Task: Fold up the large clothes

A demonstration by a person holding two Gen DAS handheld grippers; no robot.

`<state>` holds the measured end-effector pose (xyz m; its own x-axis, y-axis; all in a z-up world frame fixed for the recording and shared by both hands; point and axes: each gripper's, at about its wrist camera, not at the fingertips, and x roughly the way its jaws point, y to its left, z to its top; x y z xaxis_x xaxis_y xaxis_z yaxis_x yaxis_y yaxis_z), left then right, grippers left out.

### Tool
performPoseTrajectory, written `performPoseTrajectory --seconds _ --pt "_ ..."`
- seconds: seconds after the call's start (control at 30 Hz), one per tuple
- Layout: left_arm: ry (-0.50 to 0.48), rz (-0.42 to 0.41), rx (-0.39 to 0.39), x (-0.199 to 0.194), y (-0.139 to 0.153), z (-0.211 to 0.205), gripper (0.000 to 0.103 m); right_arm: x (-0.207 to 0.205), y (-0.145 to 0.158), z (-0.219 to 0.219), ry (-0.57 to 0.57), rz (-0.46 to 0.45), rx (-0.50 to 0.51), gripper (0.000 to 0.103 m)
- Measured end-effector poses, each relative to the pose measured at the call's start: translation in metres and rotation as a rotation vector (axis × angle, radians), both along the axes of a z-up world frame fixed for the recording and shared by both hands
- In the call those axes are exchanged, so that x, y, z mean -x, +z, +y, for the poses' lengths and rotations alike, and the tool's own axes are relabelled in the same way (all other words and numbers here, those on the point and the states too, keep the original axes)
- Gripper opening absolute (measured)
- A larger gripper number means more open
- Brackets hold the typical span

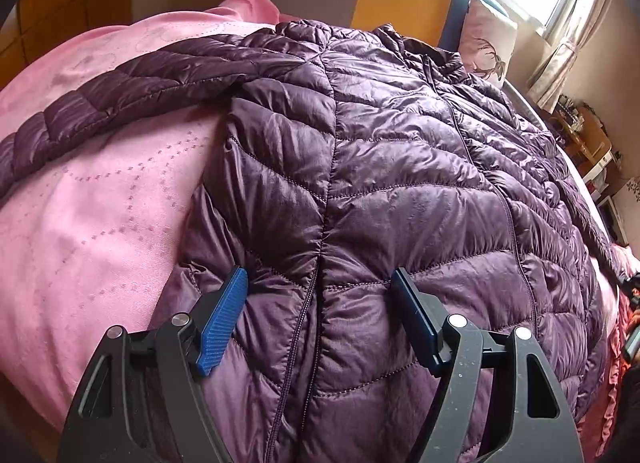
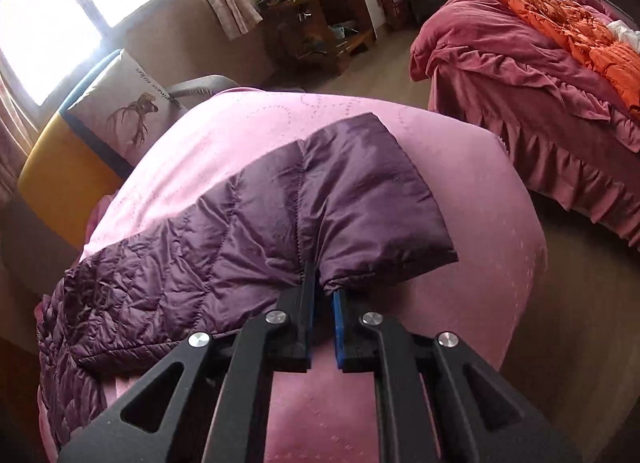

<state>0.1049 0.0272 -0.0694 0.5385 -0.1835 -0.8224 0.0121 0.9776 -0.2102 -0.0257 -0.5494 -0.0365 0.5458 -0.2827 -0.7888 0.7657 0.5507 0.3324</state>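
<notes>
The pink bed cover (image 1: pixel 80 223) carries the purple down jacket (image 1: pixel 400 183), spread flat front-up across the bed, collar toward the headboard edge, hem toward me. One sleeve (image 1: pixel 100 103) trails out toward the cover's left side; the other sleeve (image 2: pixel 280 215) reaches toward the bed's far corner. My right gripper (image 2: pixel 323 291) is pinched nearly shut on that sleeve's cuff edge; the bite looks shallow. Risk: slick shell fabric slips out as I lift, judging by how little is between the pads. My left gripper (image 1: pixel 320 291) stands wide, holding nothing, straddling the side seam at the hem. Risk: closing there bunches only the top layer, so the fold drags crooked.
</notes>
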Motion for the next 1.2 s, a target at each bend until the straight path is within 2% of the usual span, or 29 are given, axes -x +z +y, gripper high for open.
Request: performPoseTrajectory --seconds 0.03,0.07,0.1,0.13,0.2,0.27,0.37,0.43,0.5,0.63,0.77,0.8,0.87,0.93,1.1,1.2 --pt "-0.001 0.003 0.007 -0.001 0.003 0.001 0.072 0.002 0.002 0.002 -0.004 0.005 0.006 0.026" --pt "-0.002 0.0 0.023 -0.001 0.008 0.003 0.072 0.006 0.006 0.002 -0.019 0.006 0.013 0.051" --pt "-0.001 -0.018 0.053 0.0 0.014 0.007 0.072 0.01 0.011 0.005 -0.043 0.005 0.03 0.059" --pt "0.0 -0.034 0.07 0.001 0.019 0.009 0.072 0.016 0.019 0.011 -0.067 0.004 0.066 0.065" --pt "0.004 -0.073 0.067 0.0 0.03 0.012 0.072 0.022 0.041 0.027 -0.111 -0.006 0.16 0.066" --pt "-0.005 -0.118 0.034 -0.003 0.039 0.011 0.073 0.009 0.06 0.051 -0.057 -0.043 0.225 0.072" --pt "-0.002 -0.149 -0.021 -0.012 0.045 0.008 0.075 -0.049 0.069 0.103 0.242 -0.085 0.235 0.072" --pt "0.008 -0.149 -0.014 -0.023 0.045 0.01 0.075 -0.096 0.07 0.141 0.444 -0.119 0.215 0.072" --pt "0.03 -0.158 -0.04 -0.032 0.042 0.012 0.075 -0.144 0.063 0.177 0.616 -0.124 0.171 0.072" --pt "0.074 -0.134 -0.089 -0.039 0.026 0.02 0.075 -0.228 0.039 0.227 0.786 -0.089 0.117 0.07" --pt "0.124 -0.065 -0.08 -0.037 0.001 0.032 0.078 -0.282 0.009 0.226 0.753 -0.026 0.124 0.07" --pt "0.148 -0.053 -0.047 -0.035 -0.007 0.039 0.083 -0.294 -0.002 0.219 0.719 0.008 0.117 0.069" --pt "0.181 -0.049 0.024 -0.033 -0.014 0.047 0.085 -0.306 -0.018 0.203 0.652 0.059 0.129 0.063" --pt "0.188 -0.052 0.026 -0.031 -0.016 0.047 0.086 -0.308 -0.027 0.192 0.636 0.052 0.15 0.061" --pt "0.185 -0.052 -0.016 -0.032 -0.019 0.04 0.089 -0.311 -0.029 0.194 0.652 0.073 0.227 0.063" --pt "0.191 -0.04 -0.01 -0.031 -0.014 0.041 0.089 -0.301 -0.014 0.199 0.649 0.094 0.285 0.069"
